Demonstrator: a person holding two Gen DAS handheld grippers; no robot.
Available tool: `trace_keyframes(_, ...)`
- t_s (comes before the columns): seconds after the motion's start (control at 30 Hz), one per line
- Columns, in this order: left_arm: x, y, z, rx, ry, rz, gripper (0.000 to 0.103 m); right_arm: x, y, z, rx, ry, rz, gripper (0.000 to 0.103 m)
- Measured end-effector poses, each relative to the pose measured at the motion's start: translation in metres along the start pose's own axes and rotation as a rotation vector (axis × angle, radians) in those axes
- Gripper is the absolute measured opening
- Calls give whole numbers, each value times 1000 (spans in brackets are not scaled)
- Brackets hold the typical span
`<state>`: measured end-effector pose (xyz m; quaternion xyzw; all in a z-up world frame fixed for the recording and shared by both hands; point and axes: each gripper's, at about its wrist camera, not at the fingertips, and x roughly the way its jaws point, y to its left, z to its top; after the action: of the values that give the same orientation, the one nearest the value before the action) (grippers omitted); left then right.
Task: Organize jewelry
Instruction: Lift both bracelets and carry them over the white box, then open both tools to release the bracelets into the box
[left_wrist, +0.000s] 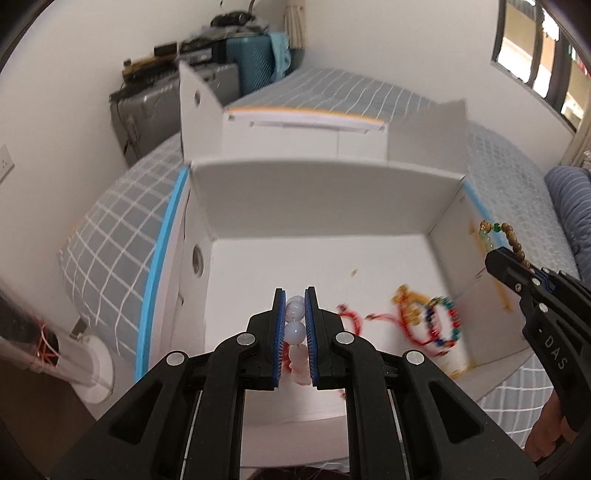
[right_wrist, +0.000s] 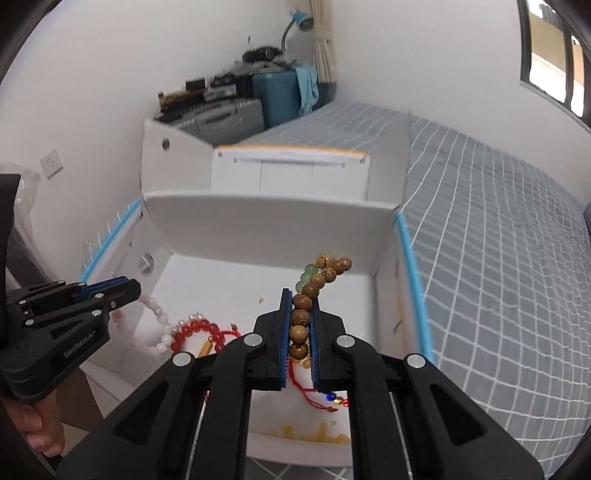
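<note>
Left wrist view: the left gripper (left_wrist: 294, 306) is seen closed on a pale pink bead bracelet (left_wrist: 295, 332), with its blue pads pressed against the round beads on both sides. The bracelet is held above the white floor of an open white box (left_wrist: 321, 192), which rests on a grey checked bedcover (left_wrist: 122, 236). On the box floor to the right, a red cord bracelet (left_wrist: 354, 317) and a multicoloured bead bracelet (left_wrist: 443, 321) are noted, both blurred. A yellowish tangle beside them cannot be identified. At the right edge the right gripper (left_wrist: 496, 254) is observed over the box's right wall, with a wooden bead bracelet (left_wrist: 515, 243) clamped at its tip.

Right wrist view: the right gripper (right_wrist: 300, 295) is seen closed on the wooden bead bracelet (right_wrist: 306, 306), the brown beads being lined up between the pads. The strand is extended upward past the fingertips, and a few green beads are visible on its left. The left gripper (right_wrist: 135, 290) is recorded at the left, over the box's left side, with the pale pink bead bracelet (right_wrist: 159, 325) hanging from it in a loop. A red bead bracelet (right_wrist: 199, 332) is recorded on the floor of the white box (right_wrist: 273, 218), just beside that loop. Suitcases (right_wrist: 273, 96) are stacked against the far wall.
</note>
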<state>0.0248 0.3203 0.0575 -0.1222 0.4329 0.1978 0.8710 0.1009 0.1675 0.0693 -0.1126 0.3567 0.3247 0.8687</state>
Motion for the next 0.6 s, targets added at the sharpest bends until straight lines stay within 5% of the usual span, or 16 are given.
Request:
trace_keyframes(0.27, 32, 11, -9, -5, 75, 29, 10, 46, 4, -16, 18, 128, -12, 7)
trace_keyframes(0.6, 40, 9, -10, 1, 99, 44, 11, 54, -3, -20, 50, 153, -5, 10)
